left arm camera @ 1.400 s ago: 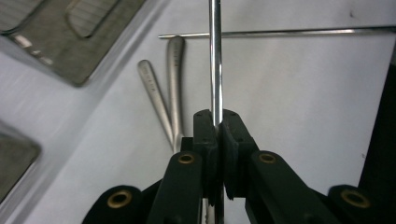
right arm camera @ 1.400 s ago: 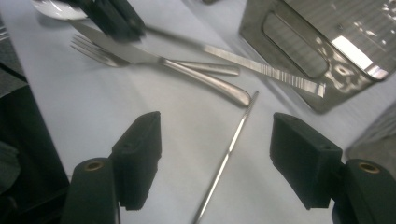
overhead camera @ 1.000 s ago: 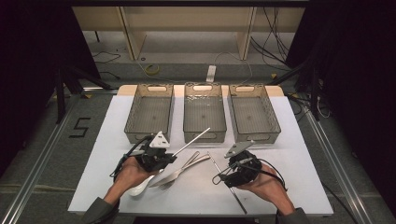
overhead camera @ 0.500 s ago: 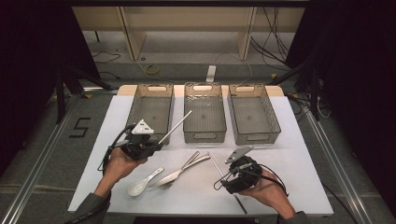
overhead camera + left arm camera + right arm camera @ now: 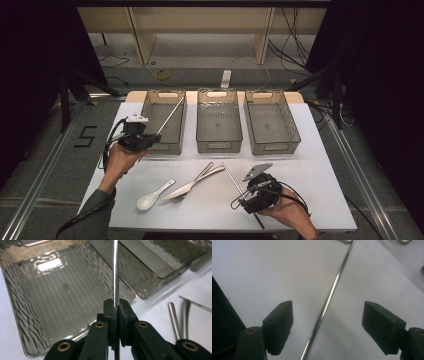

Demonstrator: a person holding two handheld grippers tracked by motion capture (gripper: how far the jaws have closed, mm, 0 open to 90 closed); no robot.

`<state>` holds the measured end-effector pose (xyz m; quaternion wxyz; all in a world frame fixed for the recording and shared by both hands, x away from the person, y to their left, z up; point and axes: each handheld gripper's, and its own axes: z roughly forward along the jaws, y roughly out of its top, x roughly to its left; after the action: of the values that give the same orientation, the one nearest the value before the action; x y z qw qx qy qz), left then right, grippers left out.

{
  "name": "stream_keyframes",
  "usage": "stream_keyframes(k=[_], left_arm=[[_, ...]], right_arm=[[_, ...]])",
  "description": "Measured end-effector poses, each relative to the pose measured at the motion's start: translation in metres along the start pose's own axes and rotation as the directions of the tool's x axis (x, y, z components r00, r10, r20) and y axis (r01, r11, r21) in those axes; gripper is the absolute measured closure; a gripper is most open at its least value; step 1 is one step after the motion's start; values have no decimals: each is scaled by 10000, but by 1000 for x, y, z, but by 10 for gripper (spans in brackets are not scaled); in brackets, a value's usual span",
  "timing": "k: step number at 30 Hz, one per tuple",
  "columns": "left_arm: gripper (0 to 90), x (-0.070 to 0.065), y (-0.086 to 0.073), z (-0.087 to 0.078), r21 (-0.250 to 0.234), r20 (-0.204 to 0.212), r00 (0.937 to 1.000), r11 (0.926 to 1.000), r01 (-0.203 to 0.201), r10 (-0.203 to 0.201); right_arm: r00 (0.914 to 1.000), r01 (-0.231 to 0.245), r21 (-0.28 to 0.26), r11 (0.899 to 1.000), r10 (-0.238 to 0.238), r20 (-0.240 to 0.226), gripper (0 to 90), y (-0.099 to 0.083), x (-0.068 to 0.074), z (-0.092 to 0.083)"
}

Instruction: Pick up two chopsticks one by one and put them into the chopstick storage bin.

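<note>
Left gripper (image 5: pixel 115 305) clamps a metal chopstick (image 5: pixel 170 116), tip over the left bin (image 5: pixel 150 107), likely for dropping in. Right gripper (image 5: pixel 327 322) stands wide, straddling a second chopstick (image 5: pixel 329 296) flat on the white table (image 5: pixel 300 200), likely to grab. Dark room, cables behind.

Lab: black curtains (image 5: pixel 45 45), floor cables (image 5: pixel 295 30)

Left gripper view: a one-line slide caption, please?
Left gripper shut on a metal chopstick, above the leftmost clear bin.
</note>
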<state>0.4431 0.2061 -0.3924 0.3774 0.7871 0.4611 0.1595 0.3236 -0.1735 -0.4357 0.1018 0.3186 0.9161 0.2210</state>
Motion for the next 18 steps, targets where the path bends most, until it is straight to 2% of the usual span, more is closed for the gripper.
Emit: stream_keyframes(k=[10,18], left_arm=[[853,17,27,13,64,-523,9985,9998,167,-163],[853,31,36,32,169,-1018,9947,9997,168,-150]], right_arm=[[10000,-13,42,10000,13,-76,260,-5,0,2],[9999,16,44,10000,-16,-130,260,-6,0,3]])
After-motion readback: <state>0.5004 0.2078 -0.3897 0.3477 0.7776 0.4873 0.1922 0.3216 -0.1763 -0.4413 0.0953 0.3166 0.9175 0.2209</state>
